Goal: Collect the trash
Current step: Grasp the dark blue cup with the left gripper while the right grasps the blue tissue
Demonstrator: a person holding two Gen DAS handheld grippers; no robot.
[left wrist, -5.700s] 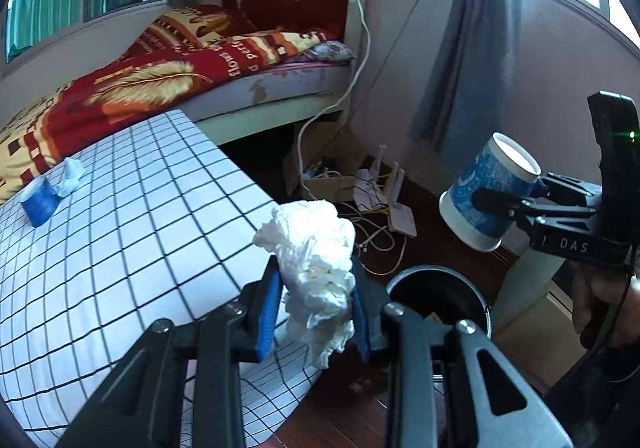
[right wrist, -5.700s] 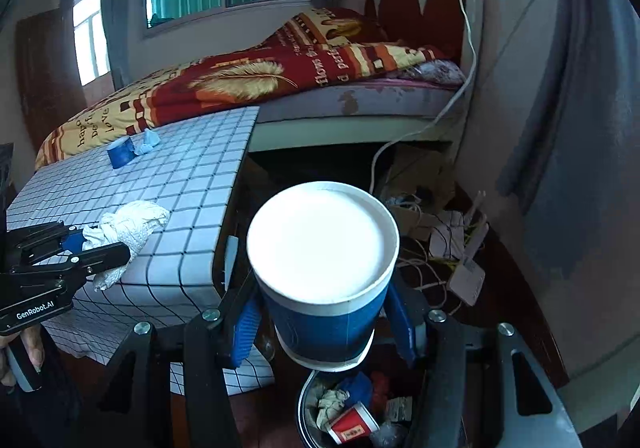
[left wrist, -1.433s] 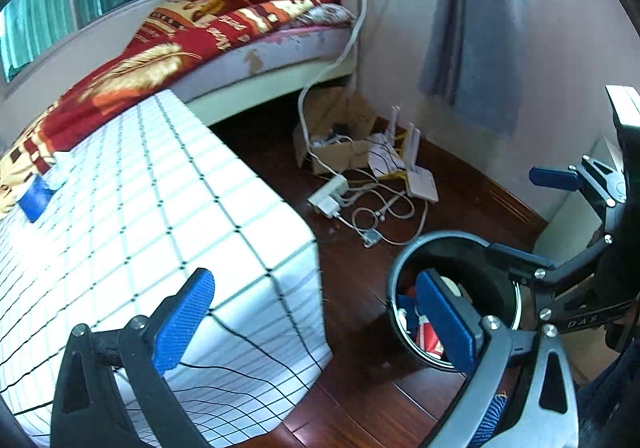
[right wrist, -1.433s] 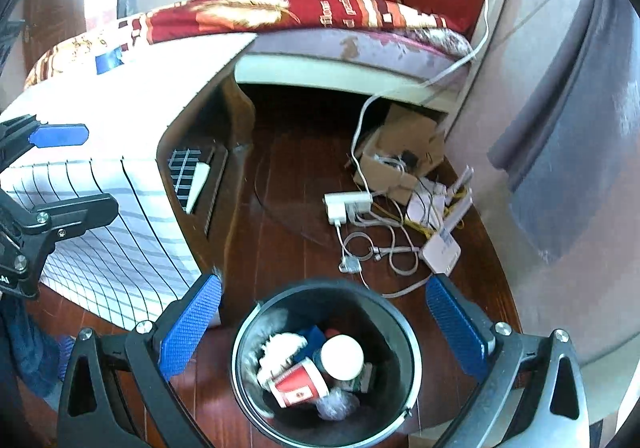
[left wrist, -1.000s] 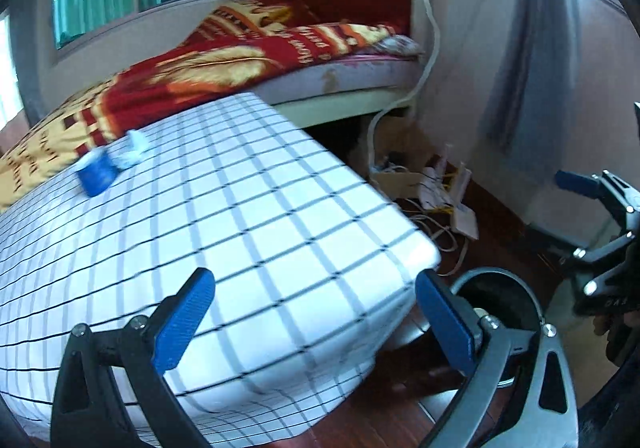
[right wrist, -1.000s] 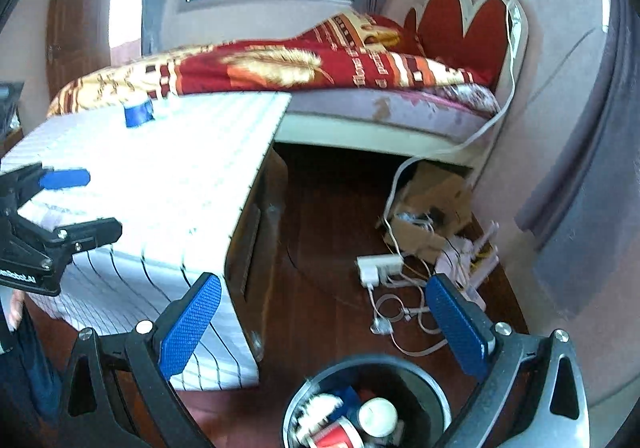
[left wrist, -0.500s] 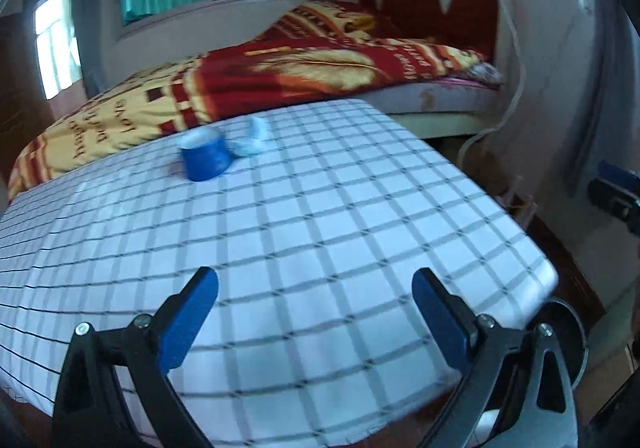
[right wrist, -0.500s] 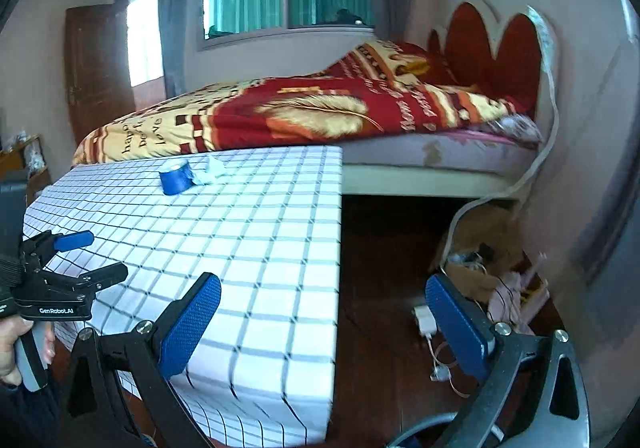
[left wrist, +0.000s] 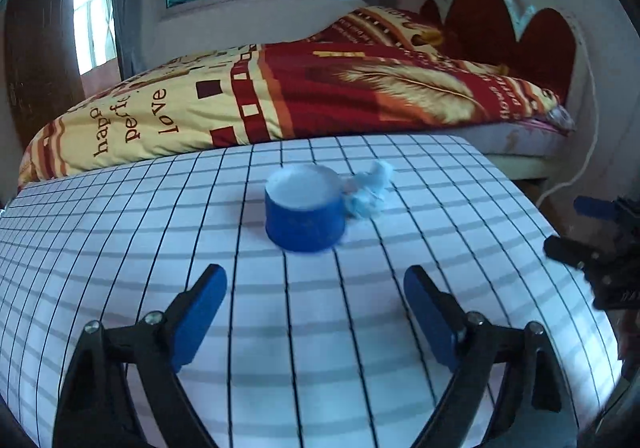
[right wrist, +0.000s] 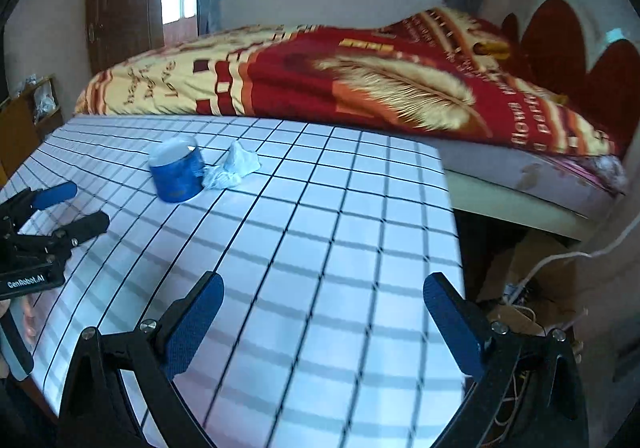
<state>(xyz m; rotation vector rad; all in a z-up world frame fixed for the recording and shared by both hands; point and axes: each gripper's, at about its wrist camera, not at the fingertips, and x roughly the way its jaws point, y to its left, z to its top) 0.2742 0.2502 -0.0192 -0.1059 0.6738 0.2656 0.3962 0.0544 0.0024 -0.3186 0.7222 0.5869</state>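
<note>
Two pieces of trash left on the bench (left wrist: 360,328), on its white cloth ruled with a black grid: a short blue paper cup (left wrist: 304,218) standing upright with its white inside showing, and a crumpled tissue (left wrist: 370,190) touching the cup's right side. Same pair in the right wrist view — blue paper cup (right wrist: 176,172) toward the far left part of the cloth, crumpled tissue (right wrist: 234,168) just beside it. Left gripper (left wrist: 316,308) poised low over the cloth with jaws spread wide and nothing between the blue pads; cup straight ahead of it, near but not touching, roughly centred in the gap. Right gripper (right wrist: 320,322) likewise spread wide and holding nothing, above the near right part of the bench, well apart from the cup and tissue. Each tool visible from the other's camera: right gripper (left wrist: 592,232) at the right edge of the left view, left gripper (right wrist: 60,208) at the left edge of the right view, fingers parted there too. Behind the bench, a bed (left wrist: 320,88) under a red and yellow blanket, with a red scalloped headboard (left wrist: 520,32) — cables and a cardboard box (right wrist: 536,272) on the floor at the right.
</note>
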